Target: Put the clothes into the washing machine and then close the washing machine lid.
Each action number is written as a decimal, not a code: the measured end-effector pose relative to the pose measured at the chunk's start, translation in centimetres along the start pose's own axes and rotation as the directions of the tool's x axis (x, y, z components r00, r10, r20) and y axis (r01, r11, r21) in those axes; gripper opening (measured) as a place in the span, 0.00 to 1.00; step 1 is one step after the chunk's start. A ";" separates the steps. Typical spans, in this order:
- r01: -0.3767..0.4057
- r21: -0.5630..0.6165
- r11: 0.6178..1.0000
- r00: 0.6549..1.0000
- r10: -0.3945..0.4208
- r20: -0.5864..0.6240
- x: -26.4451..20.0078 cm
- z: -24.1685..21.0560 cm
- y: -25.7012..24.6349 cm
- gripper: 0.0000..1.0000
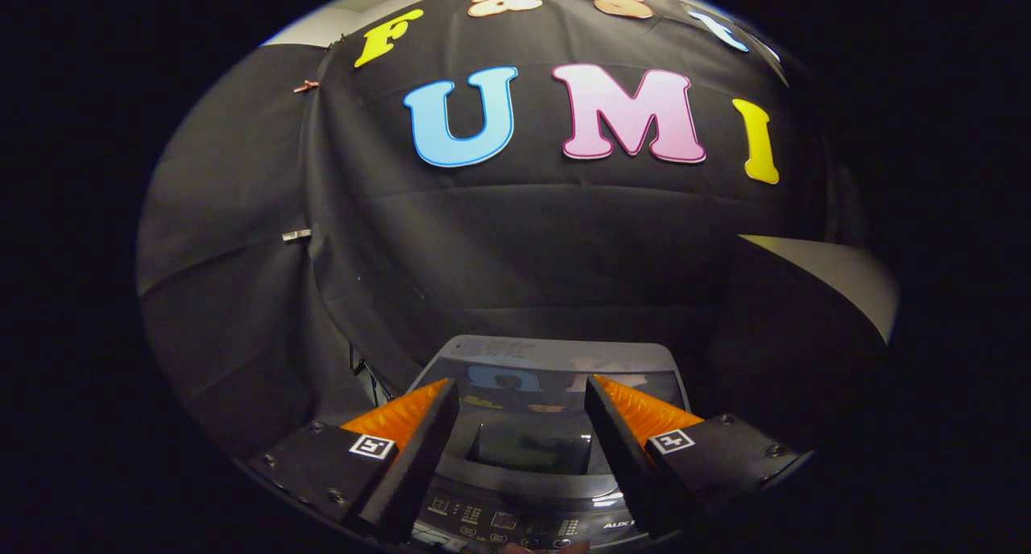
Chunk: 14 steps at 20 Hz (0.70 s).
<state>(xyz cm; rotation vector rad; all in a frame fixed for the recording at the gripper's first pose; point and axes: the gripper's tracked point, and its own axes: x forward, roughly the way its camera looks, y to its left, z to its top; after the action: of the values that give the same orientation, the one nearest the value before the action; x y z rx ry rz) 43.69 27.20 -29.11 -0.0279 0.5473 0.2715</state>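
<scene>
Looking forward along the two fingers, the washing machine [548, 441] is seen directly below and just ahead of the hand-held gripper [522, 393], whose orange-faced fingers [400, 415] are spread wide apart with nothing held between them. The machine's lid [556, 377] appears to be lying flat, its dark glossy pane carrying reflections of the wall behind, so it is judged to be shut (though the reflections make this hard to confirm). The control panel [515, 526] is found nearest, under the fingers' bases, and the lid runs away from the fingers towards the black cloth wall [523, 240], so the machine's front-to-back axis is lined up with the fingers' own direction. No clothes are visible, so how far the loading has gone cannot be told. If the lid is indeed down and the clothes are inside, little would be left to do; otherwise the lid would have to be raised from its near edge.
</scene>
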 end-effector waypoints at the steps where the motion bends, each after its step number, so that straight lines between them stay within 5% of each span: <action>1: -0.005 0.002 1.000 1.000 0.005 0.020 -0.2 0.3 0.1 0.99; 14: -0.003 -0.033 0.999 0.961 0.012 0.277 -0.1 5.8 -0.3 0.98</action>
<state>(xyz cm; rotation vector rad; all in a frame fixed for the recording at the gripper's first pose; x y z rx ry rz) 46.66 27.43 -24.07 -0.0187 0.2641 0.2860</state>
